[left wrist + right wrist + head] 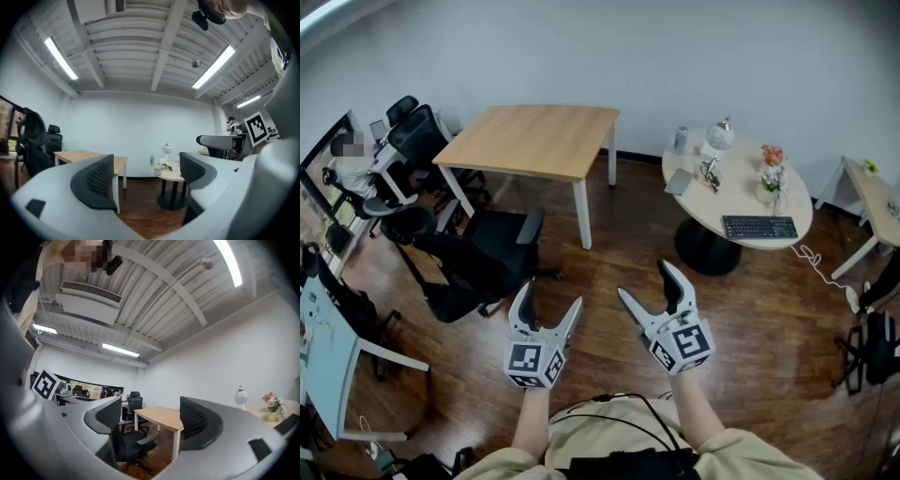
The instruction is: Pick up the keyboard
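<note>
- Both tools are held out level in front of the person over the wooden floor. The left gripper [550, 298] and the right gripper [644, 281] each have their jaws spread wide, with nothing between them.
- The flat black keyboard [759, 227] lies well away from both grippers, on the near right part of the pale round pedestal table [694, 211], close to its rim.
- The step in hand looks like the approach, since neither gripper is near the table yet. In the left gripper view, the left gripper [145, 173] frames the table [171, 176] far off. The right gripper [151, 414] points instead at the rectangular light-wood table [161, 417].
- To do it well, turn both grippers toward the round table and go in low and level, jaws wide. Taking the keyboard at its two short ends should lift it flat.
- A small vase of pink and orange flowers [772, 171] stands just behind the keyboard, so reach in from the near rim.
- A thin white cable [814, 262] trails from the rim to the floor. I cannot tell whether it belongs to the keyboard, so lift slowly.
</note>
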The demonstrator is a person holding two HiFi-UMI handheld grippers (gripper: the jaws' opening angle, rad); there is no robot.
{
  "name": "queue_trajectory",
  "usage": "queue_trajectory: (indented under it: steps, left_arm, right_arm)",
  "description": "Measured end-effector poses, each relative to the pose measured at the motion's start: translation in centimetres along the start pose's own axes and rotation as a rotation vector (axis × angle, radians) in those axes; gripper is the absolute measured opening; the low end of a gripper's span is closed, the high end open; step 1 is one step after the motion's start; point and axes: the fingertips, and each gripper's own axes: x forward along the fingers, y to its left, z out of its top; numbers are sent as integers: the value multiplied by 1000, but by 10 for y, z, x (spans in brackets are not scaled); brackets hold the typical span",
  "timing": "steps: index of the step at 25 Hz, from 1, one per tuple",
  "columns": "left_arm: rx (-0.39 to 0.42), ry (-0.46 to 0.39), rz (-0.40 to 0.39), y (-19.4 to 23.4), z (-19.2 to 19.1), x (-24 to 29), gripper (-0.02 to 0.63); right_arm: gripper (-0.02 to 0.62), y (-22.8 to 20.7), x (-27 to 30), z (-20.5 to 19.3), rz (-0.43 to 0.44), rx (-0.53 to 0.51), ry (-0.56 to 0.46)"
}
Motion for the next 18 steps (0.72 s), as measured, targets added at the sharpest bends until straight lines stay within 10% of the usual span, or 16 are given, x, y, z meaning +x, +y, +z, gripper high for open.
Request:
queue_trajectory:
  steps: [18]
  left_arm:
    - [23, 93, -550, -285, -49, 199, 417]
  right_arm:
    - [407, -247, -207, -15, -541, 9, 28]
